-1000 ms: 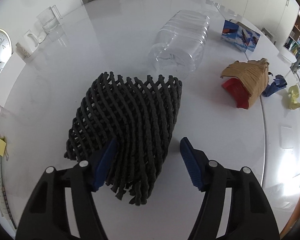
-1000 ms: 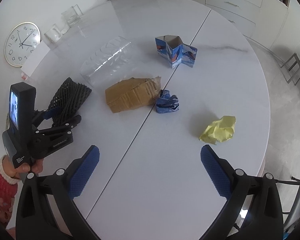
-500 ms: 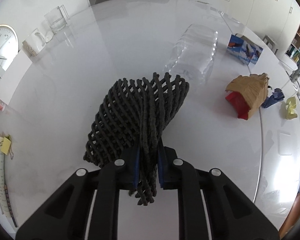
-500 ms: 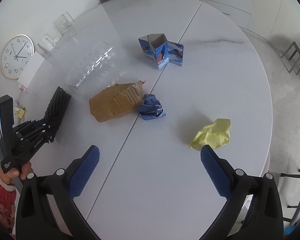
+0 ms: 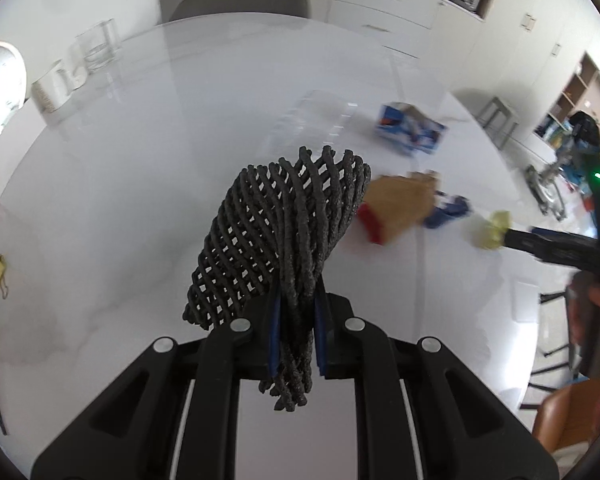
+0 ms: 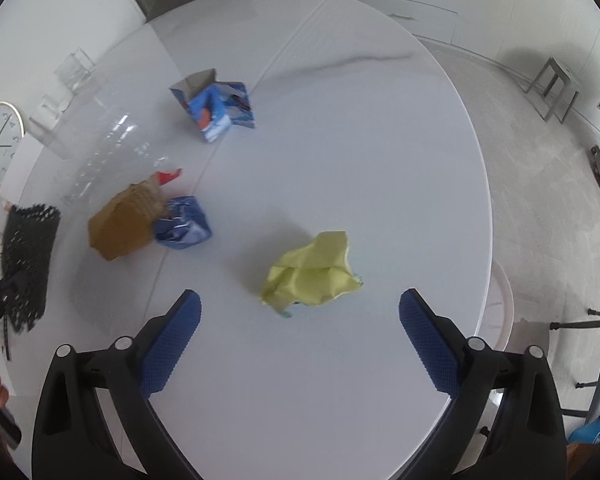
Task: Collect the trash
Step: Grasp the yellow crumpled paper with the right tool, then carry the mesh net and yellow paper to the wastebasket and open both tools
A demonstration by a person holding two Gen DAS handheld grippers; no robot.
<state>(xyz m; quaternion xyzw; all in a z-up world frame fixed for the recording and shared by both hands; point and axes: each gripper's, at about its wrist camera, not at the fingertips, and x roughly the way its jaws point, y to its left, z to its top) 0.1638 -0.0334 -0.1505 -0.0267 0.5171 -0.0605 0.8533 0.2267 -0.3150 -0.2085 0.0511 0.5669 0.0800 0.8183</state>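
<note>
Black foam netting pinched in left hand-held gripper, lifted off desk; yellow paper wad on desk before wide-open, empty right hand-held gripper: lower, then close.

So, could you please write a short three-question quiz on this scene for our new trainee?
1. True or false: the left hand-held gripper is shut on the black foam net.
2. Which item lies nearest the open right hand-held gripper? A) crumpled yellow paper B) brown cardboard box C) clear plastic bottle
3. Fill in: the crumpled blue wrapper touches the ____ box.

Key: 1 true; 2 A; 3 brown cardboard.
</note>
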